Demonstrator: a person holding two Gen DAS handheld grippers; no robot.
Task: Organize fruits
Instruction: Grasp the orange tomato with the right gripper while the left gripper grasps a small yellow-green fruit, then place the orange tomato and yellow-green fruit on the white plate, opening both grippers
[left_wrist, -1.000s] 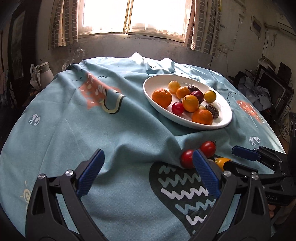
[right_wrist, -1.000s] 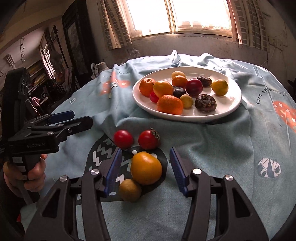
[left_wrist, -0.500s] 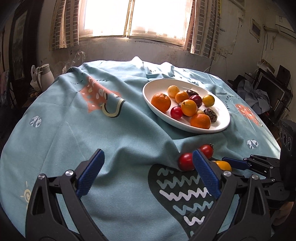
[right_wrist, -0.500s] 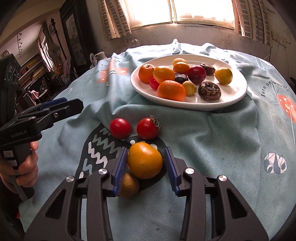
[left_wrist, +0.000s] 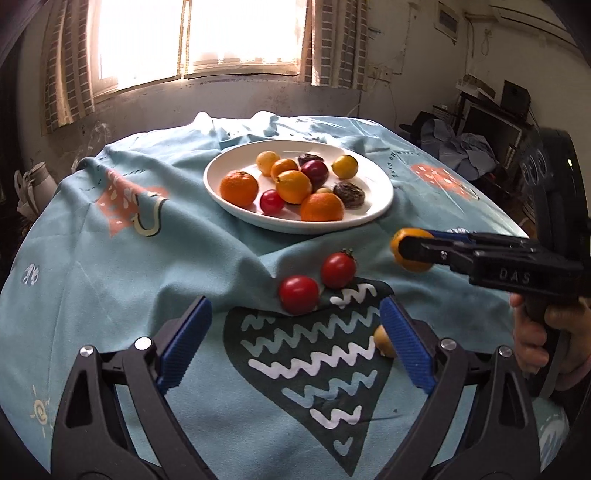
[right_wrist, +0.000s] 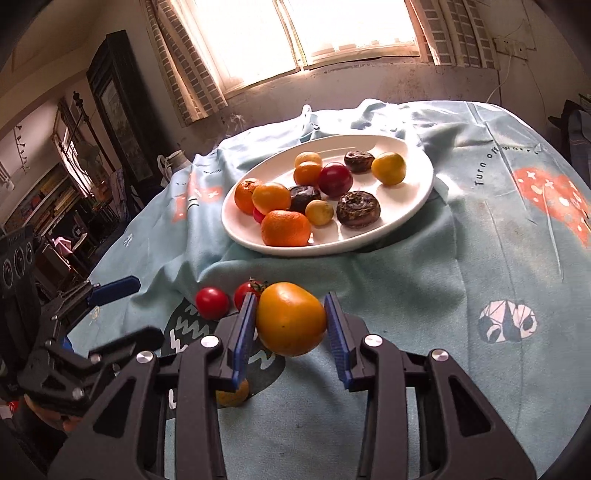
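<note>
My right gripper is shut on an orange-yellow tomato and holds it above the cloth, short of the white plate. The held tomato also shows in the left wrist view. The plate carries several oranges, plums and small fruits. Two red tomatoes lie on the blue tablecloth before the plate. A small yellow-brown fruit lies by my left gripper's right finger. My left gripper is open and empty, low over the cloth.
The tablecloth is rumpled into a fold in front of the plate. A window is behind the table. A white jug stands at the far left edge. Furniture and clutter stand to the right.
My right gripper closed on the orange-yellow tomato and lifted it off the cloth toward the plate. The small yellow-brown fruit stayed on the cloth. My left gripper shifted slightly and stays open.
</note>
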